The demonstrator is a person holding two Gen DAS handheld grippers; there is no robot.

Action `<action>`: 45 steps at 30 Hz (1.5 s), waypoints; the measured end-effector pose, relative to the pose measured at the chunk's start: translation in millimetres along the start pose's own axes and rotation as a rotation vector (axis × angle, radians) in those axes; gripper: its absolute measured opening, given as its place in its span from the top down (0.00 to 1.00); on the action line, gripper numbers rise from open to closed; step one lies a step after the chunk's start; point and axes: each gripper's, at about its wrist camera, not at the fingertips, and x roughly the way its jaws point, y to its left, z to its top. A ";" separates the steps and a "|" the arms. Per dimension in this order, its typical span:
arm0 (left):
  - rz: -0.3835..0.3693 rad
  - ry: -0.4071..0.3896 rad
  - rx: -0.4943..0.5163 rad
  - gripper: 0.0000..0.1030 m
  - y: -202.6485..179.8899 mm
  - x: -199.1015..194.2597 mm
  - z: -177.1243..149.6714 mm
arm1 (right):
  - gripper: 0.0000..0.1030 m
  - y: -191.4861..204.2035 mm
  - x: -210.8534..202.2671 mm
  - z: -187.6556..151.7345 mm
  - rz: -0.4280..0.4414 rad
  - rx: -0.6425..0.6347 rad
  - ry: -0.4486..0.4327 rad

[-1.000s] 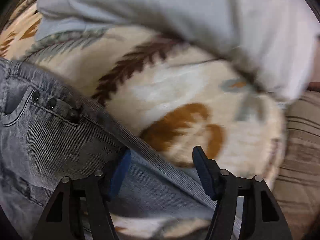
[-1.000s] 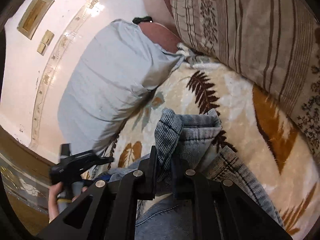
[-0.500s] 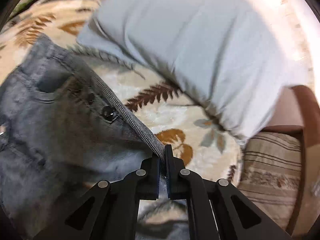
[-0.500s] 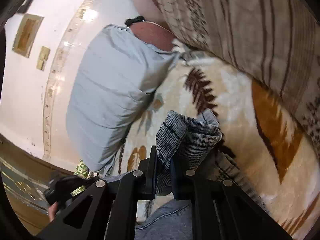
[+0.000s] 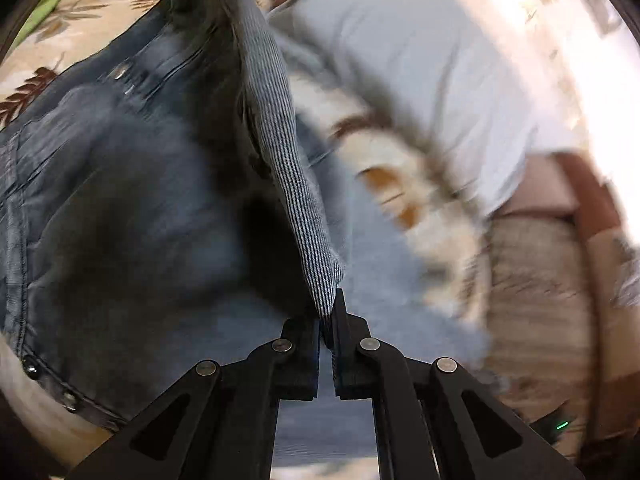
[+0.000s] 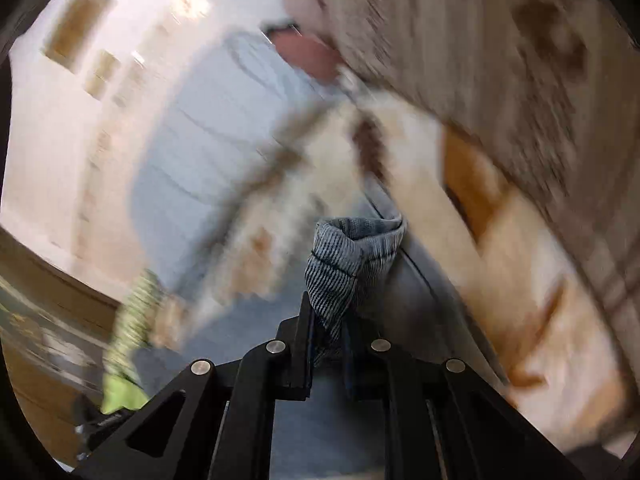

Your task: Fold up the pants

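Observation:
Grey-blue denim pants (image 5: 132, 184) hang lifted over a cream blanket with brown leaf print (image 5: 400, 168). My left gripper (image 5: 327, 312) is shut on the ribbed waistband edge (image 5: 280, 132), which stretches up and away from the jaws. The fly and rivet buttons show at the left. In the right wrist view my right gripper (image 6: 326, 326) is shut on a bunched fold of the same pants (image 6: 352, 252), held above the blanket (image 6: 424, 184). Both views are blurred by motion.
A pale blue pillow (image 5: 420, 52) lies behind the pants, also in the right wrist view (image 6: 208, 152). A striped beige cushion (image 6: 500, 60) stands at the right, also in the left wrist view (image 5: 536, 280). A wall with gold frames (image 6: 76, 28) is at the left.
My left gripper closed on the waistband and has raised it, so the pants now hang from it. My right gripper keeps its hold and has lifted too; both views swing fast.

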 end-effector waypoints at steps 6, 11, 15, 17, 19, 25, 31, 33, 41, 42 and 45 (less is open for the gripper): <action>-0.098 -0.055 0.046 0.97 -9.8 -38.8 -20.1 | 0.91 20.8 -29.9 -12.5 -0.082 -0.101 -0.090; 0.009 0.020 0.113 0.97 4.2 -28.5 -57.8 | 0.91 7.7 -24.9 -27.8 -0.227 -0.095 -0.013; -0.048 -0.013 0.083 0.97 13.0 -41.6 -70.2 | 0.91 -3.9 -35.1 -26.0 -0.171 -0.030 -0.019; -0.008 -0.007 0.109 0.96 11.0 -37.1 -76.3 | 0.91 -3.3 -37.5 -29.1 -0.203 -0.047 -0.016; 0.062 0.028 0.146 0.96 16.1 -21.5 -82.6 | 0.85 -10.7 -28.8 -31.1 -0.247 -0.023 0.026; 0.079 0.016 0.190 0.95 10.8 -21.7 -91.0 | 0.78 -10.1 -21.9 -33.1 -0.274 -0.040 0.024; 0.104 0.078 0.242 0.81 9.9 -33.0 -94.1 | 0.35 13.9 -32.5 -43.0 -0.291 -0.154 -0.042; 0.057 0.067 0.234 0.73 11.5 -50.7 -91.9 | 0.28 24.6 -48.6 -50.8 -0.299 -0.192 -0.109; 0.030 -0.021 0.185 0.56 47.0 -127.0 -47.3 | 0.21 109.1 -79.2 -100.5 -0.080 -0.465 -0.138; 0.039 -0.032 0.159 0.52 55.9 -134.3 -38.1 | 0.16 124.8 -72.5 -107.9 -0.028 -0.510 -0.107; 0.063 -0.047 0.058 0.51 89.3 -147.1 -6.2 | 0.15 169.3 -37.1 -134.2 0.104 -0.626 0.030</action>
